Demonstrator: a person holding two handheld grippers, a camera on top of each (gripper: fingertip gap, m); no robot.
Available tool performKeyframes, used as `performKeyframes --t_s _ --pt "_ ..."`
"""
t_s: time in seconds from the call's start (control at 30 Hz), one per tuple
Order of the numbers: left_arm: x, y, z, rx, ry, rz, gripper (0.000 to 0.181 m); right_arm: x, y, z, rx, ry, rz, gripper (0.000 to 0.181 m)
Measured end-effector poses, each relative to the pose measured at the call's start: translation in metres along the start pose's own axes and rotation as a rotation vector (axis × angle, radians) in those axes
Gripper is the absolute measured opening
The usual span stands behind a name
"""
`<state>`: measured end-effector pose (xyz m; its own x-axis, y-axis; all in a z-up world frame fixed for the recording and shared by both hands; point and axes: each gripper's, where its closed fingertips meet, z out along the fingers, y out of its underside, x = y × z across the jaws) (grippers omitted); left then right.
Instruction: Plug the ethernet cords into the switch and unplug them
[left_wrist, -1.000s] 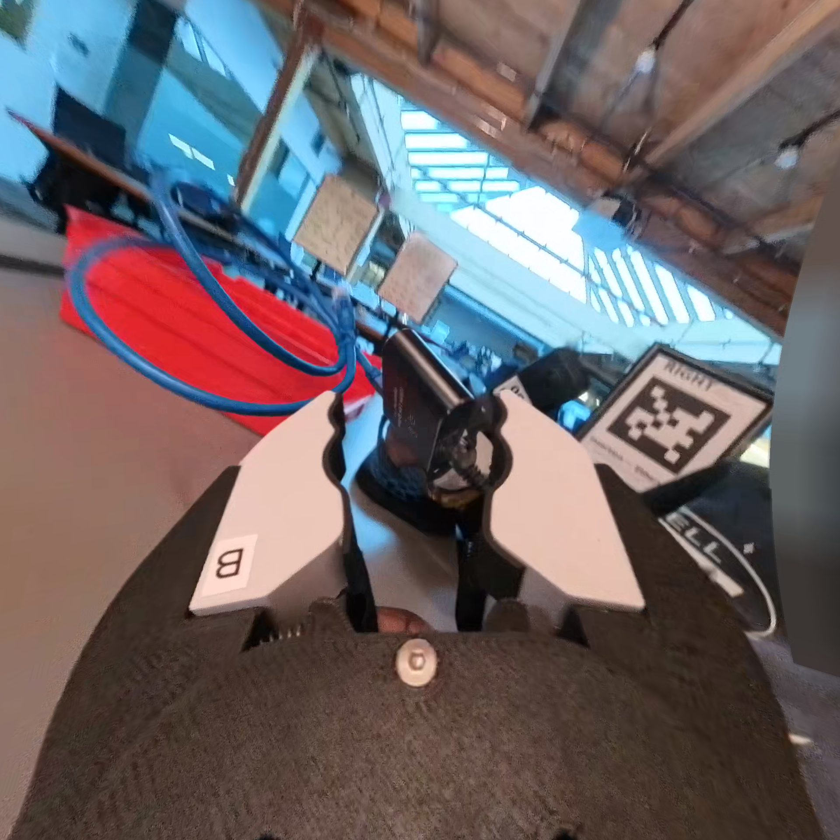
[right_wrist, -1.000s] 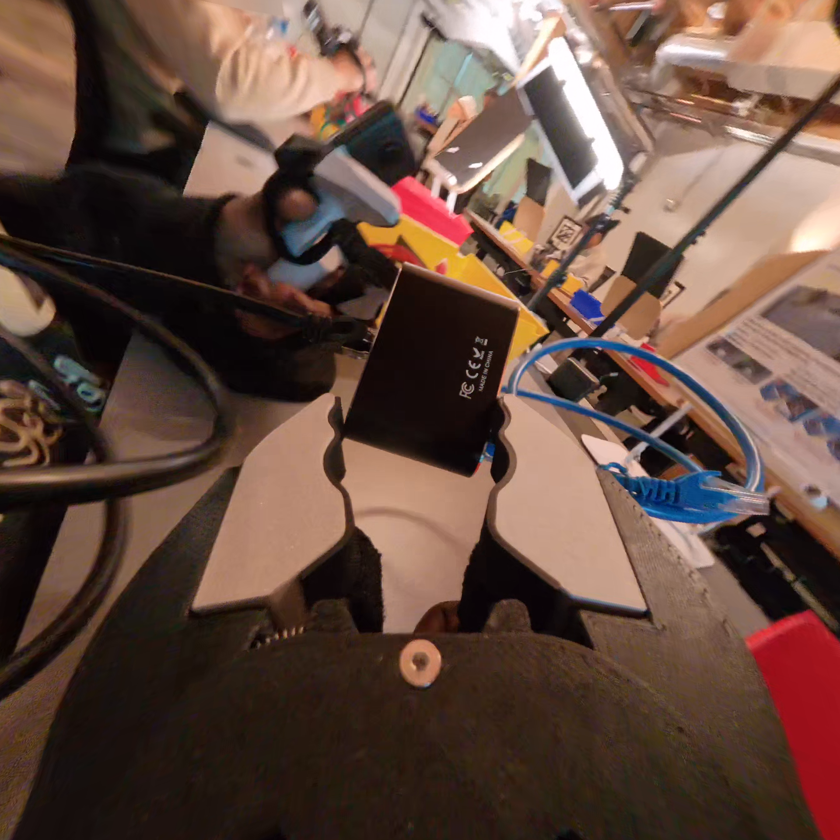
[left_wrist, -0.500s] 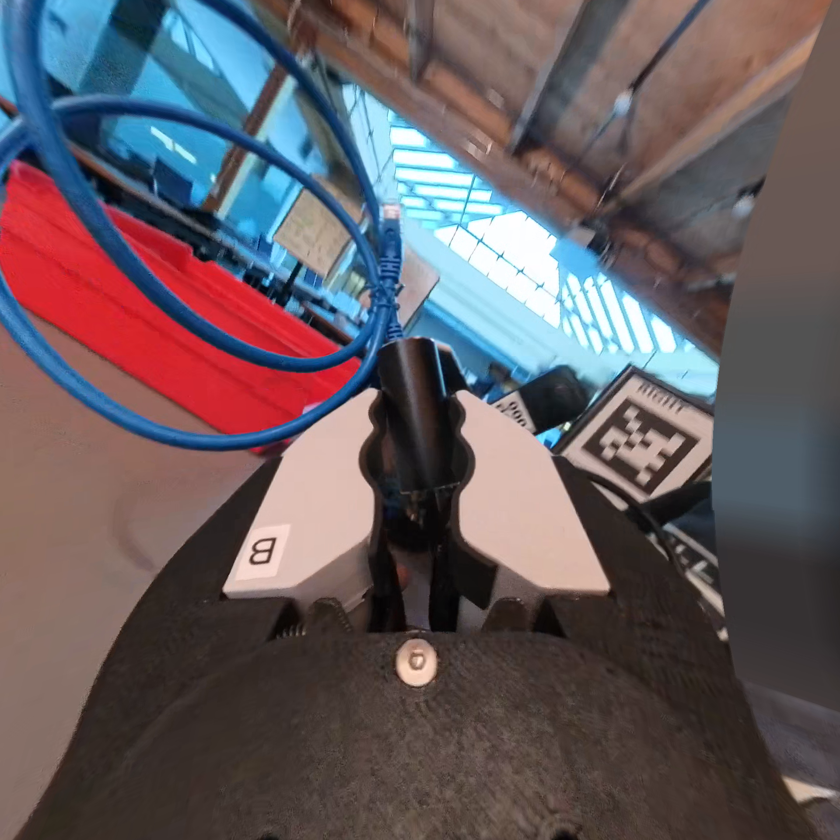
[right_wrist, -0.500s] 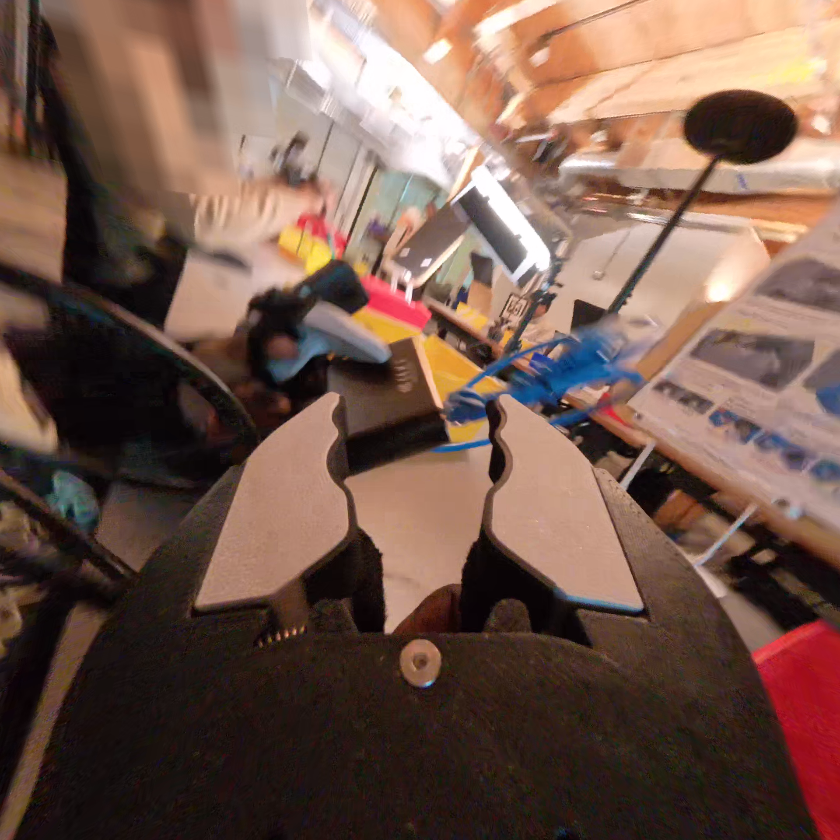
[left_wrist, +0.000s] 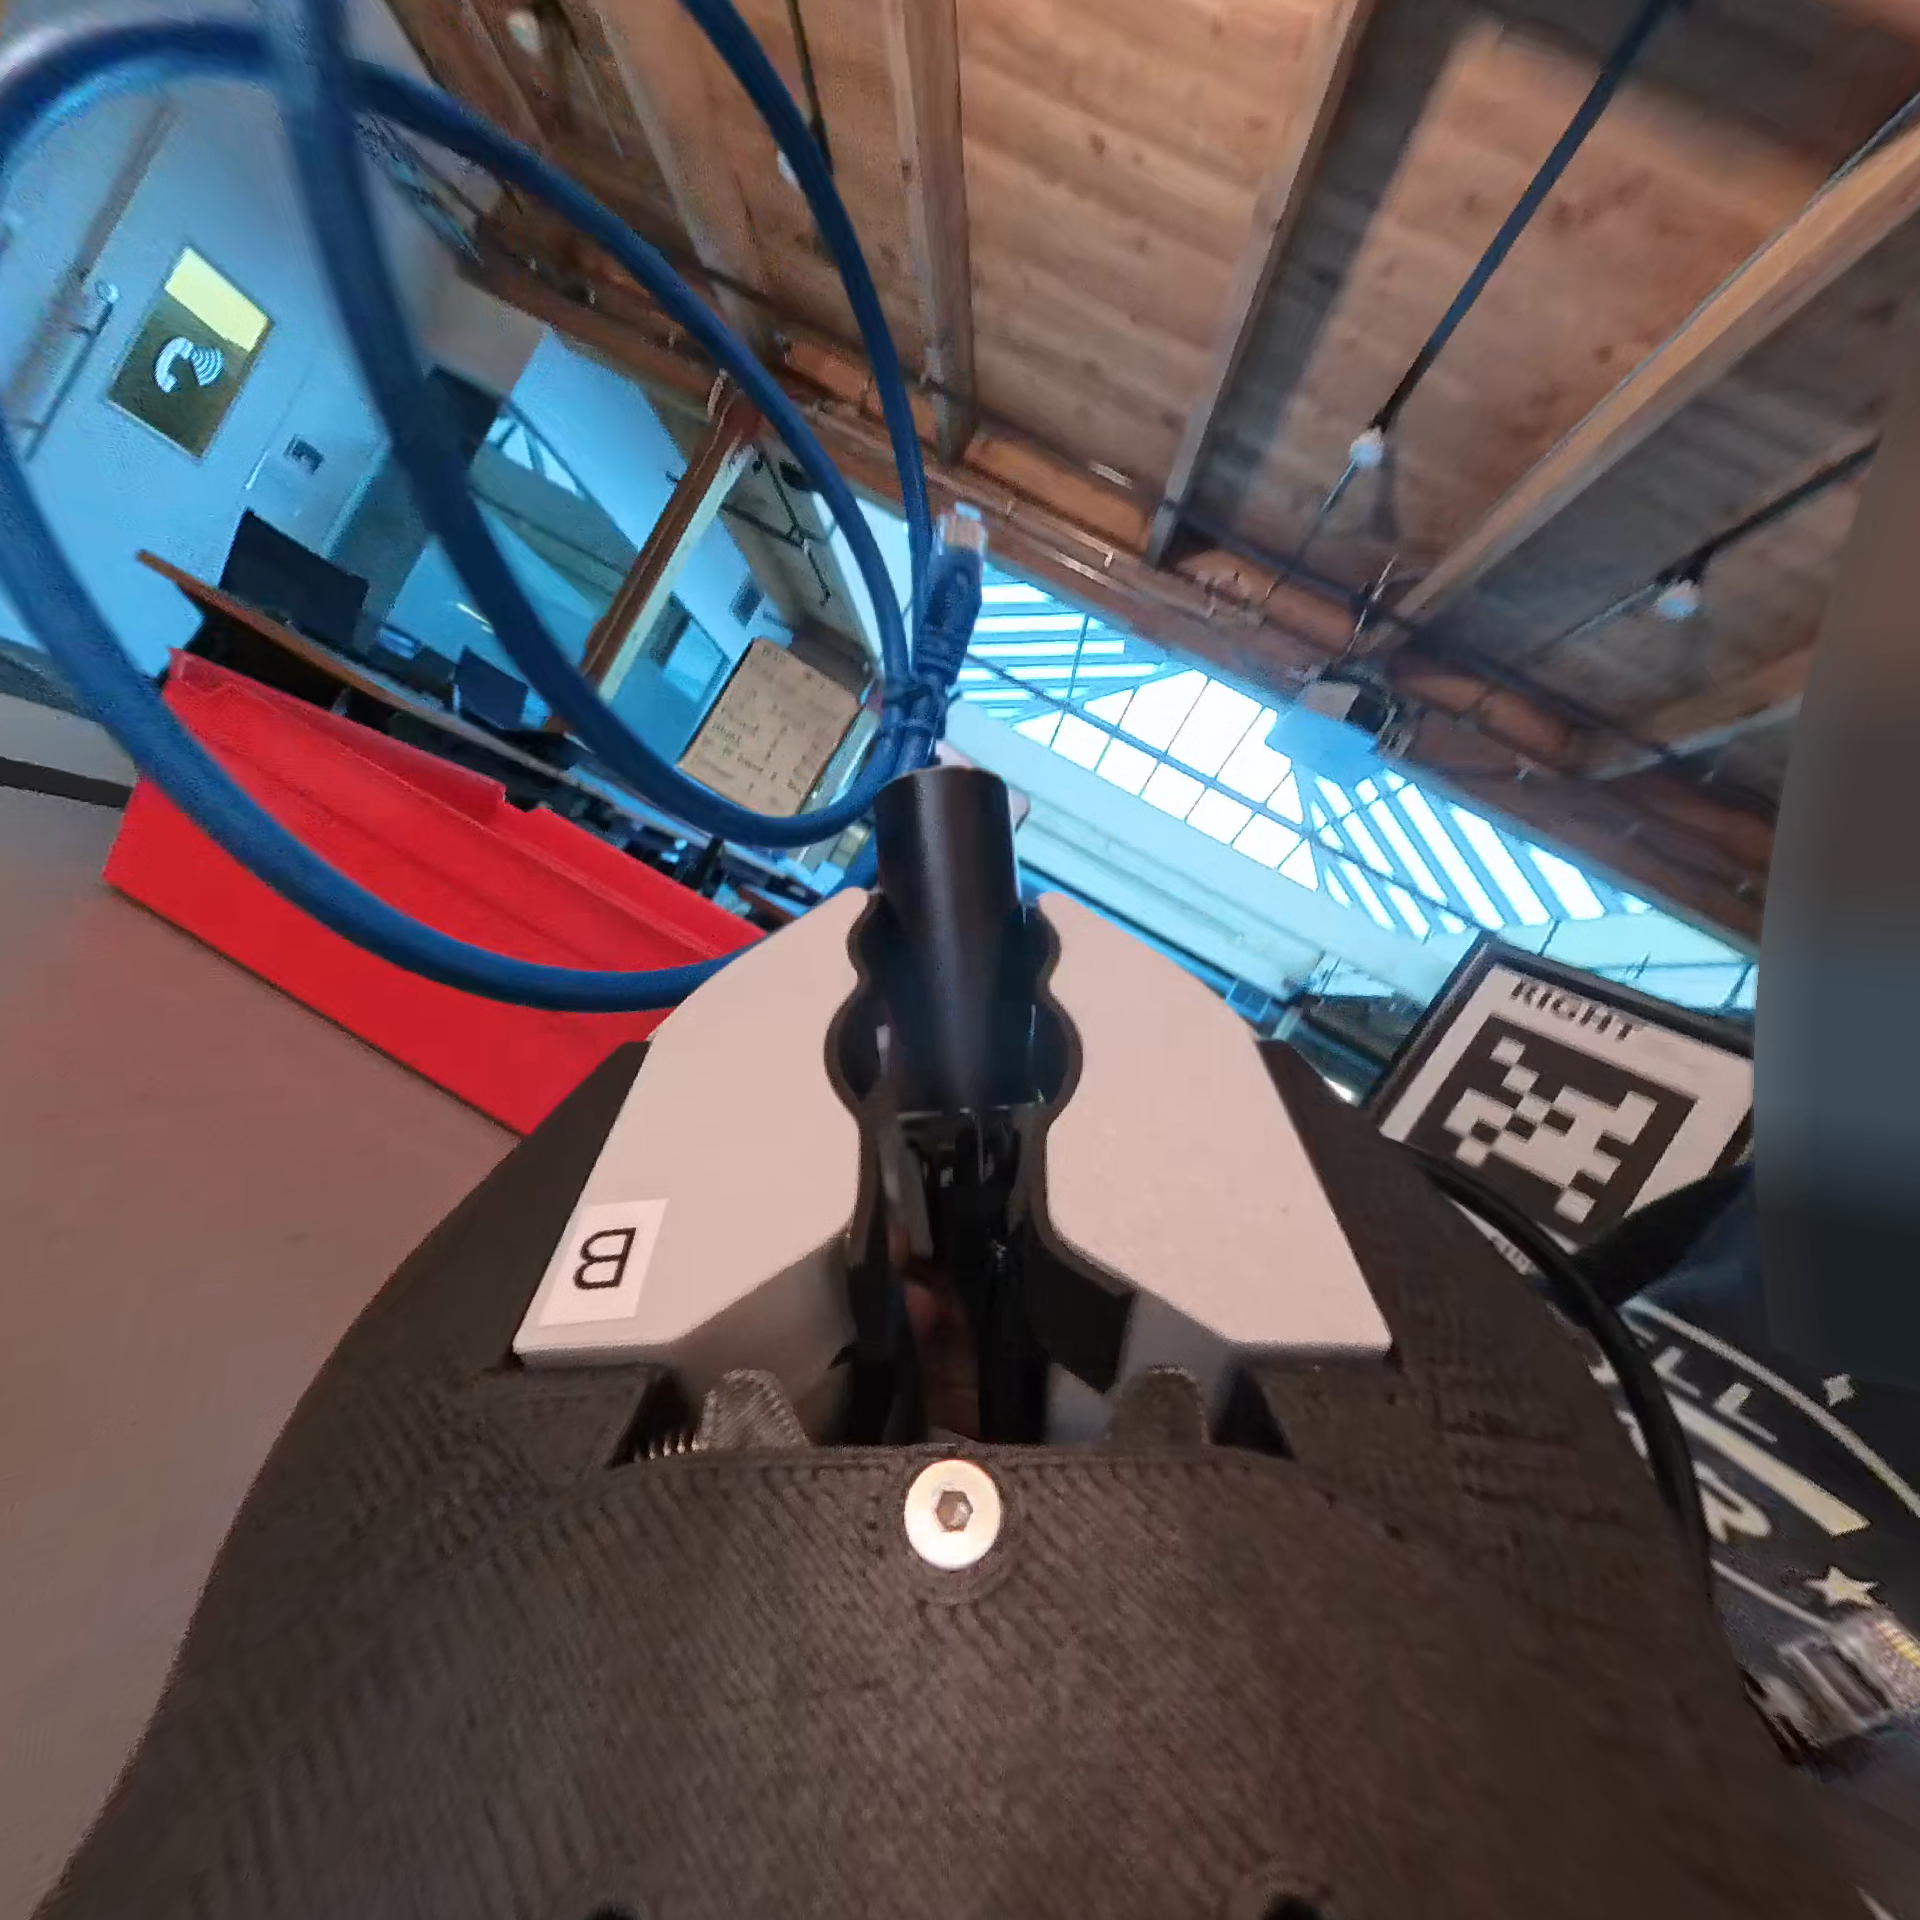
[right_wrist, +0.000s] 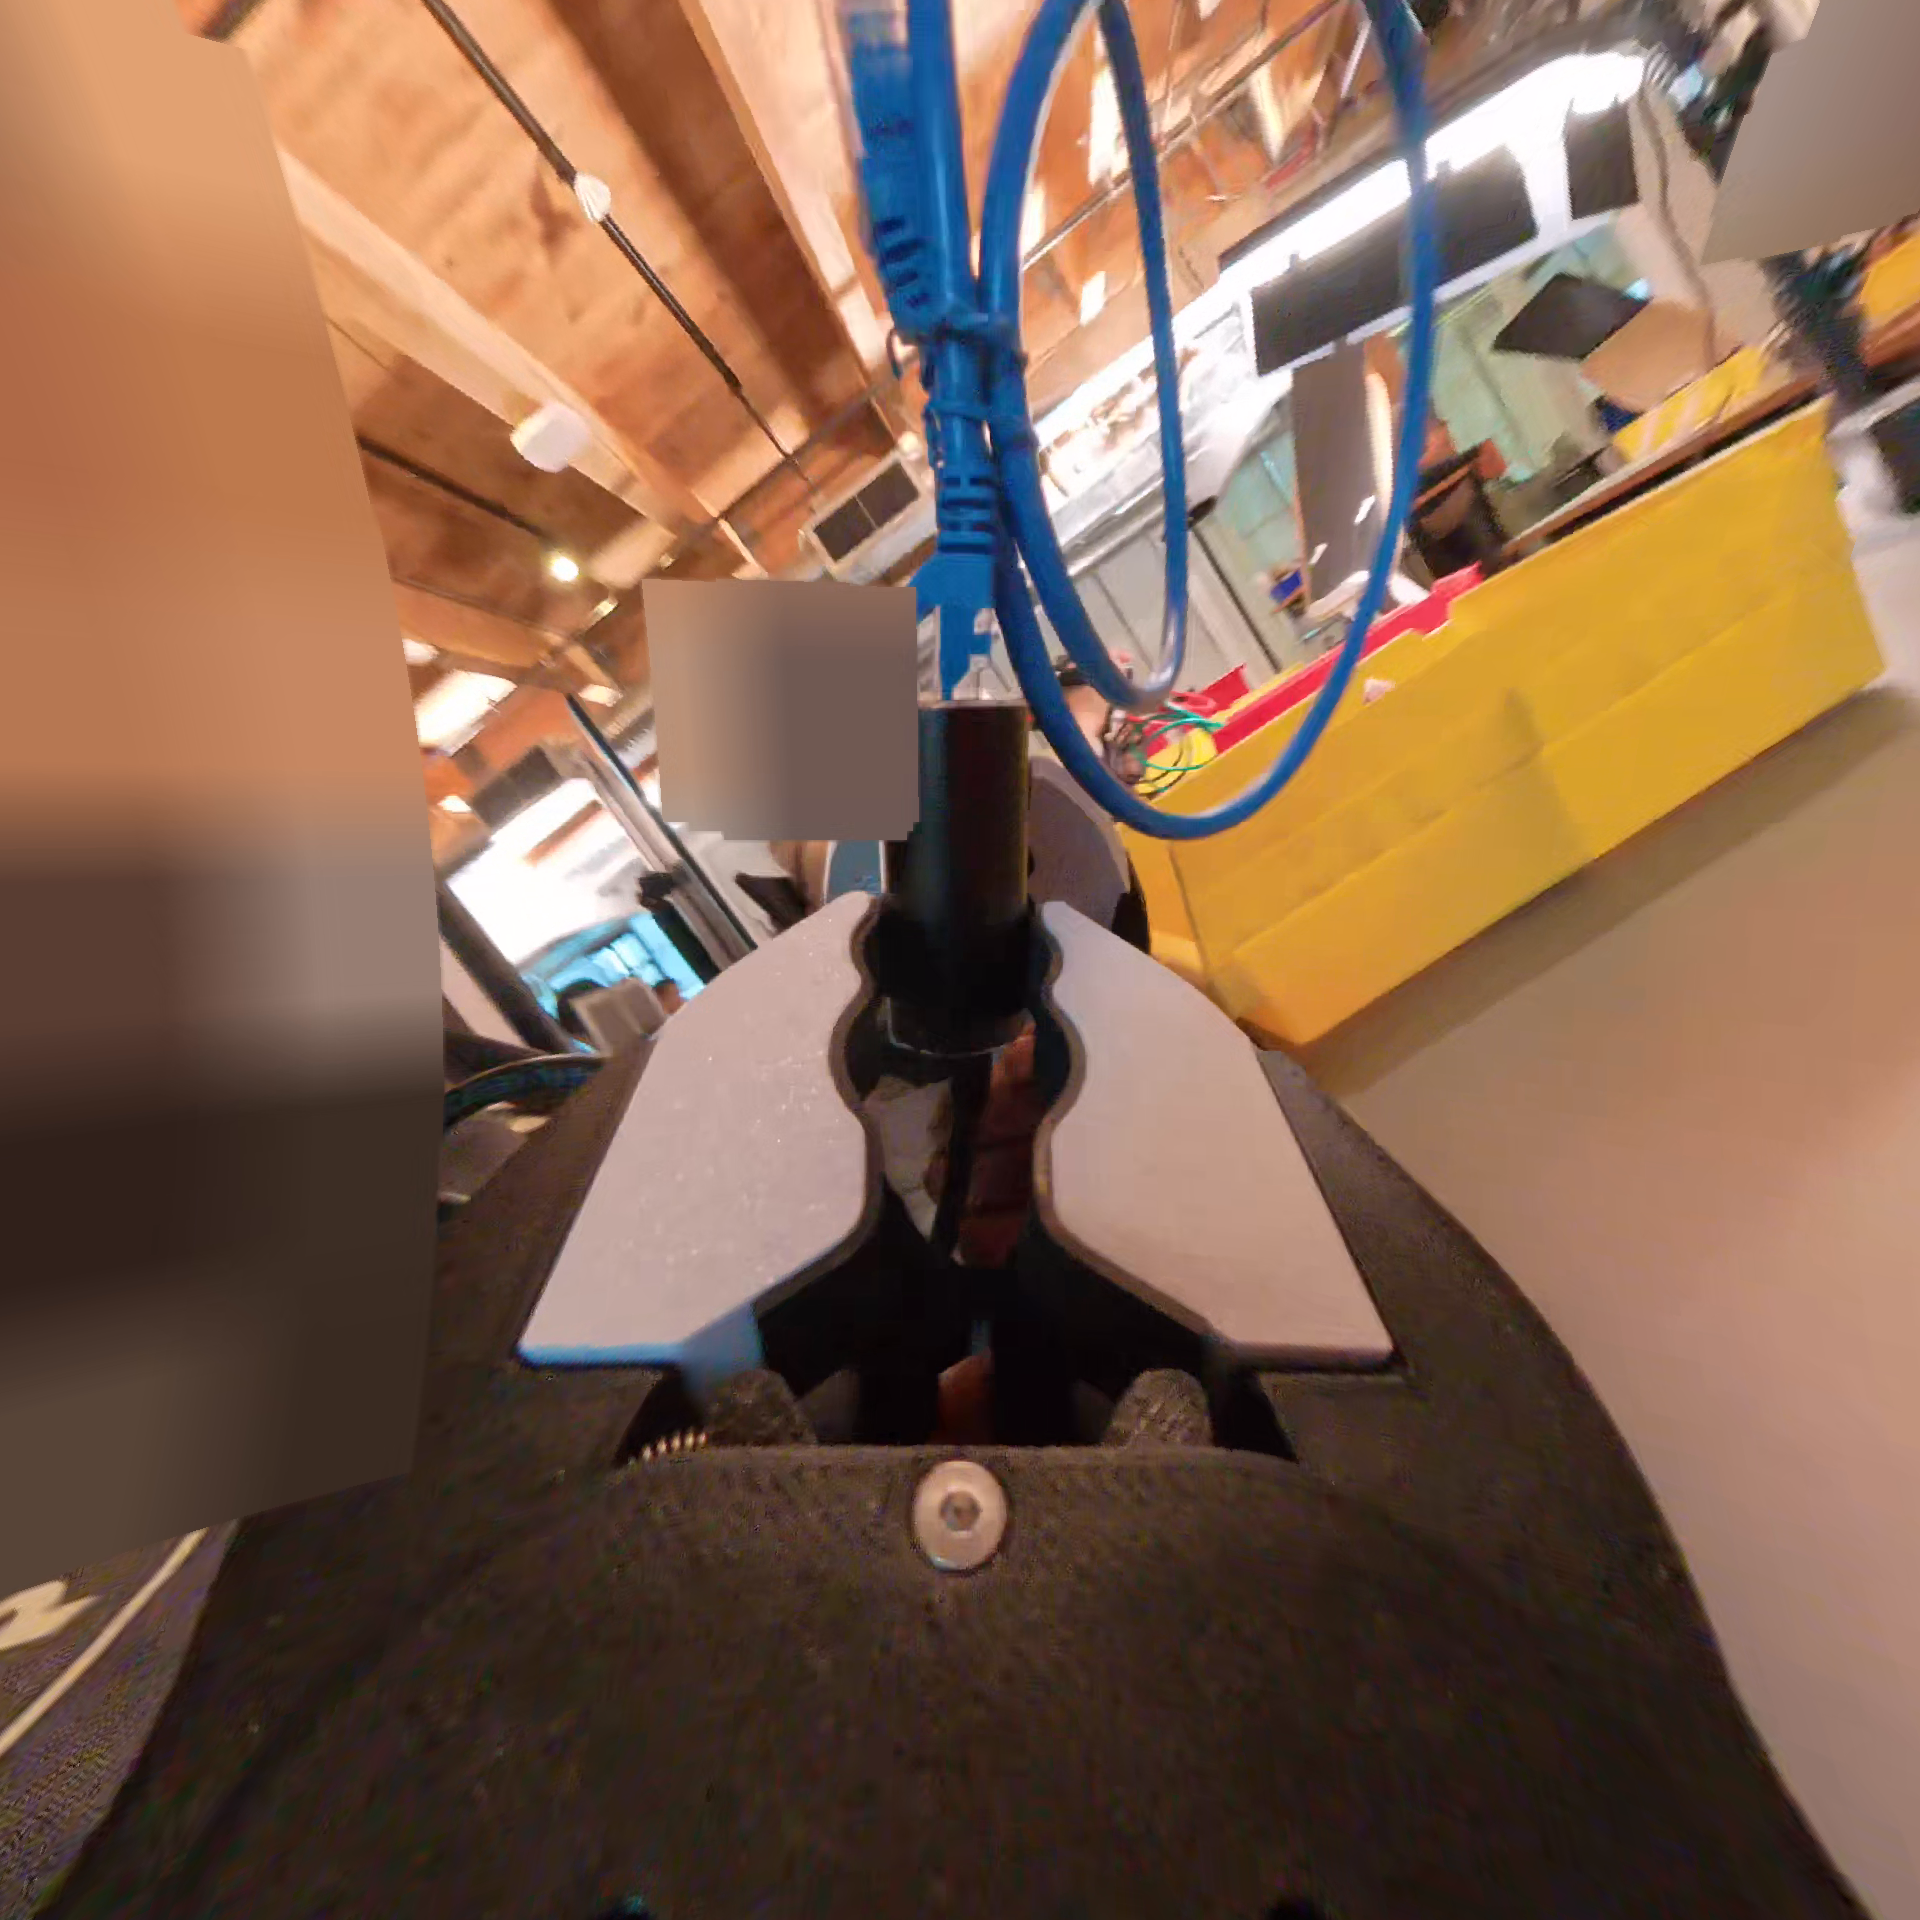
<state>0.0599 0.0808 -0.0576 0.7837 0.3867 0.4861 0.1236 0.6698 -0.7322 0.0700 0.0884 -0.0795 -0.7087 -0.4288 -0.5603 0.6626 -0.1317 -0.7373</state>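
The black switch (left_wrist: 940, 935) stands edge-on between the fingers of my left gripper (left_wrist: 945, 920), which is shut on it. My right gripper (right_wrist: 961, 920) is also shut on the switch's (right_wrist: 971, 831) narrow edge. A blue ethernet cord (left_wrist: 468, 540) loops high above the switch. One of its plugs (right_wrist: 961, 592) sits in the switch's top edge. The other plug (left_wrist: 948, 597) points up, free, tied to the cord. The cord's loops (right_wrist: 1158, 416) hang overhead in the right wrist view. The switch's ports are hidden.
A red bin (left_wrist: 416, 862) stands on the table (left_wrist: 208, 1195) at left. A yellow bin (right_wrist: 1558, 748) stands at right. The right gripper's square marker (left_wrist: 1538, 1101) shows at right, with a black cable (left_wrist: 1631, 1371) beside it. A wooden ceiling is overhead. The tips of both grippers are at nearly the same place.
Both grippers were open around the switch and have shut on it. Both views have tilted upward, the switch now shows edge-on, and the blue cord has swung up overhead.
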Motion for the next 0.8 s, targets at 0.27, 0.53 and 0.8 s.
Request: performKeyframes --t_s 0.27,0.53,0.8 --pt "0.007 0.016 -0.001 -0.207 0.066 0.021 0.050 -0.011 -0.005 -0.016 -0.384 0.145 -0.147 0.025" --pt "0.015 0.030 0.003 -0.257 0.090 0.045 0.024 -0.015 -0.006 -0.018 -0.434 0.166 -0.251 0.025" --pt "0.000 -0.014 -0.008 0.022 0.040 -0.059 0.025 -0.007 0.014 -0.017 -0.490 0.133 -0.157 0.053"
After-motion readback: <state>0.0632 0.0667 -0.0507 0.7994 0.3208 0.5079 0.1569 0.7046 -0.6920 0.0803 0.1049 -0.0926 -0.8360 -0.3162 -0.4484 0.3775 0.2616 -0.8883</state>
